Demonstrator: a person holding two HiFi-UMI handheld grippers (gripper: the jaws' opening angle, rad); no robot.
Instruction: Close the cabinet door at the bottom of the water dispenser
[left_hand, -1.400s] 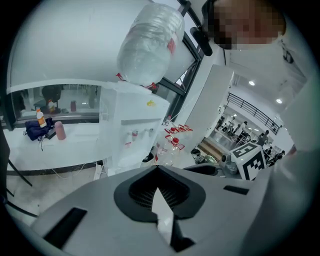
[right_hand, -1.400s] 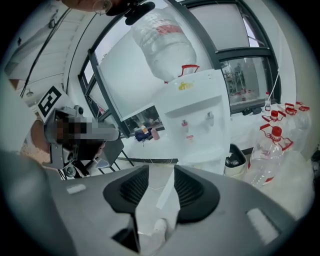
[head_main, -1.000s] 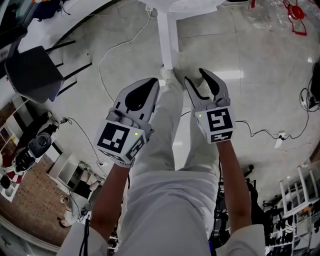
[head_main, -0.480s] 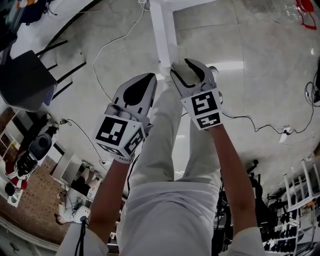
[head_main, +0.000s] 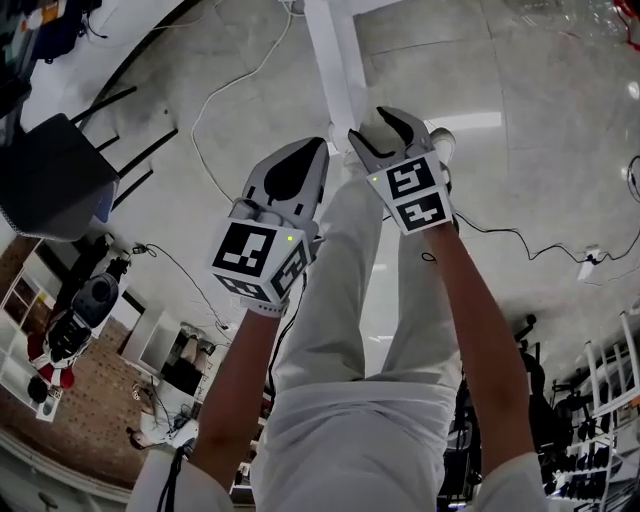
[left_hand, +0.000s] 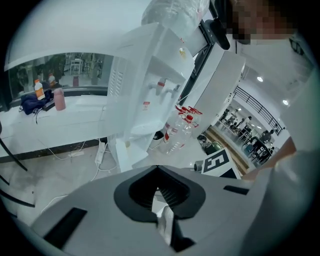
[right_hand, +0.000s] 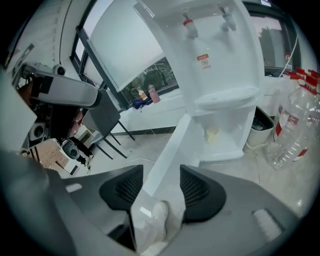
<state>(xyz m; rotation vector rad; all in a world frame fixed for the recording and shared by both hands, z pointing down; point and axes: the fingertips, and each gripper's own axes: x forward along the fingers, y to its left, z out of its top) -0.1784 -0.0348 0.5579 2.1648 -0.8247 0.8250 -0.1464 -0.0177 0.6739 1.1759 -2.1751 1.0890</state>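
The white water dispenser (right_hand: 220, 65) stands with its bottom cabinet (right_hand: 227, 135) open. The white cabinet door (right_hand: 167, 155) swings out toward me; in the head view it is a narrow white bar (head_main: 335, 70). My right gripper (right_hand: 161, 172) is open and its jaws are still opening. The door's free edge shows in the gap, and the pads (right_hand: 197, 190) do not press on it. In the head view the right gripper (head_main: 385, 130) sits at the door's near end. My left gripper (head_main: 305, 150) is shut and empty, just left of the door; the dispenser (left_hand: 145, 100) is ahead of its tips (left_hand: 157, 167).
Clear water bottles (right_hand: 295, 125) with red caps and a small bin (right_hand: 260, 125) stand right of the dispenser. A black chair (head_main: 50, 165) is to the left, and cables (head_main: 230, 100) trail over the pale floor. My legs and a white shoe (right_hand: 160, 212) are below the grippers.
Both grippers have sunk toward the floor and closed in on the door's near end. The right gripper's jaws stand wider apart than before. The left gripper stays shut.
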